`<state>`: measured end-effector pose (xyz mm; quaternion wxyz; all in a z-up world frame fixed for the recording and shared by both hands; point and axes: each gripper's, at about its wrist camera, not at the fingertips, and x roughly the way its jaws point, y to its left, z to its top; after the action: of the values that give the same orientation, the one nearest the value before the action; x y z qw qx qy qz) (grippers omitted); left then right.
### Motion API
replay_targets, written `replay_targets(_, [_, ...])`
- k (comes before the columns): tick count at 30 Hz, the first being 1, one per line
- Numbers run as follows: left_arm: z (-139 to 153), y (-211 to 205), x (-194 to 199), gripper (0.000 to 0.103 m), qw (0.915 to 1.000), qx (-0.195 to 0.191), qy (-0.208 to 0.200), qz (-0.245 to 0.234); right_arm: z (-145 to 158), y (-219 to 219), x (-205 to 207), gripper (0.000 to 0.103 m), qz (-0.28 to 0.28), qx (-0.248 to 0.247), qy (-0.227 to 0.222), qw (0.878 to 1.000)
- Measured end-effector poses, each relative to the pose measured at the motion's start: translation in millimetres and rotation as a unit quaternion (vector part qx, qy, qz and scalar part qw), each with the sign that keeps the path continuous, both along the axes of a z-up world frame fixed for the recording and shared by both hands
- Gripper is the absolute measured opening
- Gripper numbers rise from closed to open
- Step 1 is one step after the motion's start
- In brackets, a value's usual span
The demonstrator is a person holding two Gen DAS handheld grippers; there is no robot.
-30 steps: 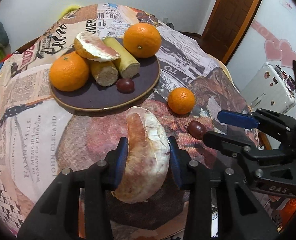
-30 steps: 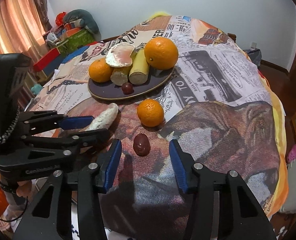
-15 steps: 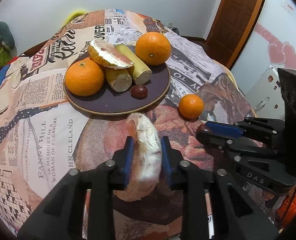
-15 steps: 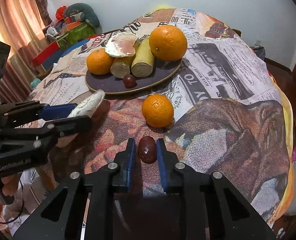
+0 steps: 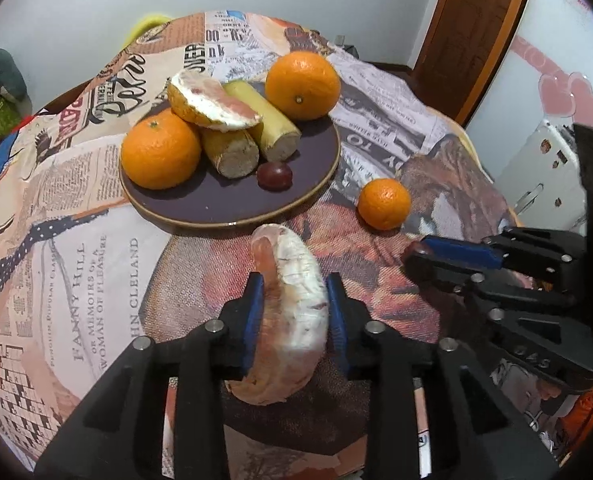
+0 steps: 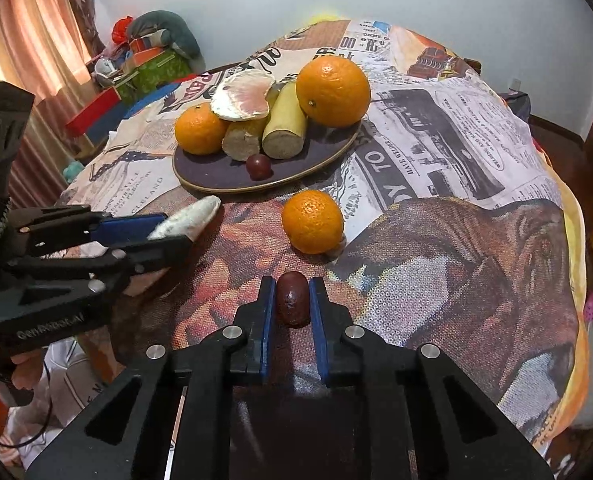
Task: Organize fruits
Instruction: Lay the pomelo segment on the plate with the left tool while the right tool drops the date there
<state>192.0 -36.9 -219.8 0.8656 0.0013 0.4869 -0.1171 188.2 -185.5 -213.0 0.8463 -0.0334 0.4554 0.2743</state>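
While your left hand-held gripper (image 5: 292,312) clamps the pomelo wedge (image 5: 286,320) between its blue pads, its jaws have just been opening a little, yet both pads press on the wedge's sides. That wedge stands on edge between the fingers, its tip pointing toward the plate (image 5: 232,208) and stopping just short of the rim. Your right hand-held gripper (image 6: 292,300) is closed tight on the dark date (image 6: 292,298), one pad against each side, with the date low against the patterned cloth (image 6: 456,160) that covers the surface. Just beyond that date, a small mandarin (image 6: 312,222) sits on the cloth, near the plate but apart from it. On the plate you have a big orange (image 6: 332,90) at the far side, a smaller orange (image 6: 200,130) at the left, two cut cane pieces (image 6: 268,136) lying side by side between them, another pomelo wedge (image 6: 242,96) resting on top of the smaller orange and the cane, and a second date (image 6: 258,166) just in front of the cane ends. Seen from your right wrist, the left gripper comes in from the left, and the white end of its wedge pokes out past the fingers toward the plate.
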Motion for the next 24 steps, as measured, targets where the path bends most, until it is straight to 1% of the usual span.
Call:
replay_targets(1, [-2, 0, 1, 0.038, 1.0000, 0.000, 0.004, 0.001, 0, 0, 0, 0.015, 0.000, 0.000, 0.000, 1.000])
replay_targets(4, [-9, 4, 5, 0.042, 0.9998, -0.014, 0.014, 0.010, 2, -1, -1, 0.015, -0.001, 0.002, -0.002, 1.000])
replay_targets(11, [-12, 9, 11, 0.042, 0.9992, -0.035, 0.015, 0.016, 4, -2, -2, 0.015, -0.001, 0.003, -0.007, 1.000])
replay_targets(16, [-11, 7, 10, 0.040, 0.9995, -0.027, 0.003, 0.018, 9, -3, -3, 0.015, -0.001, 0.007, -0.012, 1.000])
replay_targets(21, [-6, 10, 8, 0.038, 0.9989, -0.039, 0.002, 0.027, 14, -4, -3, 0.015, -0.001, 0.010, -0.019, 1.000])
replay_targets(23, [-2, 10, 4, 0.034, 0.9989, -0.038, -0.006, 0.024, 16, -4, -2, 0.015, 0.000, 0.011, -0.022, 1.000])
replay_targets(24, [1, 9, 2, 0.030, 0.9991, -0.036, -0.012, 0.022, 17, -3, -2, 0.015, 0.000, 0.011, -0.023, 1.000])
